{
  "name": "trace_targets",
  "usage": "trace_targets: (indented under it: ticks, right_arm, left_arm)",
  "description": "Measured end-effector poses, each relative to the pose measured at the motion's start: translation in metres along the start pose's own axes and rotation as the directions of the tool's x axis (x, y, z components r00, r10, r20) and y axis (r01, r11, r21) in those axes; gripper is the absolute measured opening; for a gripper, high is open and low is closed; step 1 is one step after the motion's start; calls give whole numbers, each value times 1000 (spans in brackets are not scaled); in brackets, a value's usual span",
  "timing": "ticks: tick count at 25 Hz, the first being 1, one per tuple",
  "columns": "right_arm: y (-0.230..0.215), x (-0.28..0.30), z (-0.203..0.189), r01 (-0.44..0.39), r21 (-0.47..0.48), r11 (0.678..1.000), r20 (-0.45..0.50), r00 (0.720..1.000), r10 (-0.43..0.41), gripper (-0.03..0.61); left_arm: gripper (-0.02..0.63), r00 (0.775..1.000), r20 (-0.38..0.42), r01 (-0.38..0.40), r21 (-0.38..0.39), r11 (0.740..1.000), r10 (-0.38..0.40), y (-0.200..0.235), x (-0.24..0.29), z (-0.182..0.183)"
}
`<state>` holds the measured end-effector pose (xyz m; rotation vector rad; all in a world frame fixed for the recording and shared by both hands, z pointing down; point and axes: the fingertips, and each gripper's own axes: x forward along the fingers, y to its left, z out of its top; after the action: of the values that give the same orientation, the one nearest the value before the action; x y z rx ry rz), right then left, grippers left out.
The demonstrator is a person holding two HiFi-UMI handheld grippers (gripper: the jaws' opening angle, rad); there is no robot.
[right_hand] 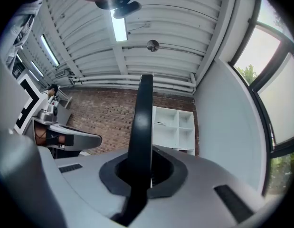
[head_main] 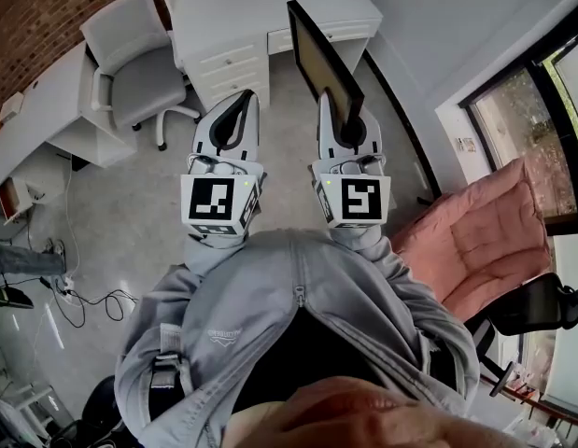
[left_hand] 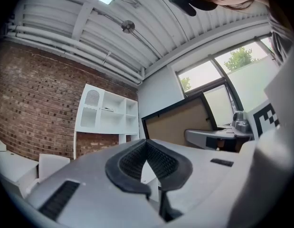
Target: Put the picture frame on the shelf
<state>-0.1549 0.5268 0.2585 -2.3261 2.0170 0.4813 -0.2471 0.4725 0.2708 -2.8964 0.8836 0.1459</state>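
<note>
**Frame held upright, shelf well ahead**

Grips the black-rimmed rectangular picture frame [head_main: 324, 63], backed with tan board, in the right gripper [head_main: 350, 127], clenched tight on the lower edge. Carries it upright and well clear of the pale floor [head_main: 130, 222]. Rises edge-on like a dark blade from between the jaws in the right gripper view.

Holds the left gripper [head_main: 240, 110] just beside the right one, at about the same height and not touching the frame. Presses its ribbed dark pads [left_hand: 130, 163] together at the tips, with nothing between them.

Faces a white open-cubby shelf unit [right_hand: 177, 129] standing against a red brick wall [right_hand: 99, 118], well apart from the frame. Shows the frame's tan back to the right of that shelf unit in the left gripper view.

Looks down, in the head view, on a grey swivel office chair [head_main: 139, 63] and a white desk [head_main: 260, 12] with drawers beyond the grippers. Takes in a pink padded lounge chair [head_main: 475, 241] at the right, near a dark-framed window [head_main: 541, 110]. Wears a grey zipped sweatshirt [head_main: 298, 287].
</note>
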Motion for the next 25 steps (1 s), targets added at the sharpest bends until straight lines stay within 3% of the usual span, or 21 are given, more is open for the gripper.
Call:
trace_targets:
  ticks: [13, 25]
  right_arm:
    - [-37, 23, -24, -32, 58, 998, 16, 999, 31, 35]
    - [-50, 127, -69, -8, 46, 999, 4, 1000, 8, 35]
  left_arm:
    - [8, 999, -31, -40, -1, 999, 40, -6, 39, -19]
    - [8, 999, -27, -27, -25, 999, 26, 68, 125, -51]
